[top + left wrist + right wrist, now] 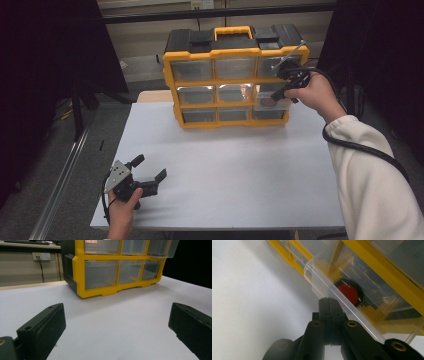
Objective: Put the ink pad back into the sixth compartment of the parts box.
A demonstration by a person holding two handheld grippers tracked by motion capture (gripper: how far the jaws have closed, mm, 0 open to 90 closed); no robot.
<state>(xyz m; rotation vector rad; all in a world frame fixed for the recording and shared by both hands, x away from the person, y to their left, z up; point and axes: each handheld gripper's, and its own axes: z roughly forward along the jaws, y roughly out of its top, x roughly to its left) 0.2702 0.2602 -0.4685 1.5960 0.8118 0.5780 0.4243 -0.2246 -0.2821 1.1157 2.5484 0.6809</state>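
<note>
1. High view shows a yellow organizer (227, 82) with clear drawers standing at the far edge of the white counter (225, 175), right of the middle. One drawer (272, 102), in the right column, is pulled out a little.
2. The right gripper (280, 94) is at the front of this drawer, and its jaws are closed together. I cannot tell if they touch the drawer wall or rest just beside it.
3. The left gripper (150, 172) waits near the front left corner of the counter, jaws wide open and holding nothing.
4. Right gripper view gives what the high view does not: inside the open drawer (352, 297) lies a round red object (349, 293) with a dark rim, seen through the clear wall just beyond the closed jaw tips.
5. Left gripper view shows the organizer (112, 287) from low on the counter, well apart from its own open jaws.
6. I judge the step in hand is work on the drawer. If it is to be closed, the next move needs a straight, gentle push on its front so it does not jam.
</note>
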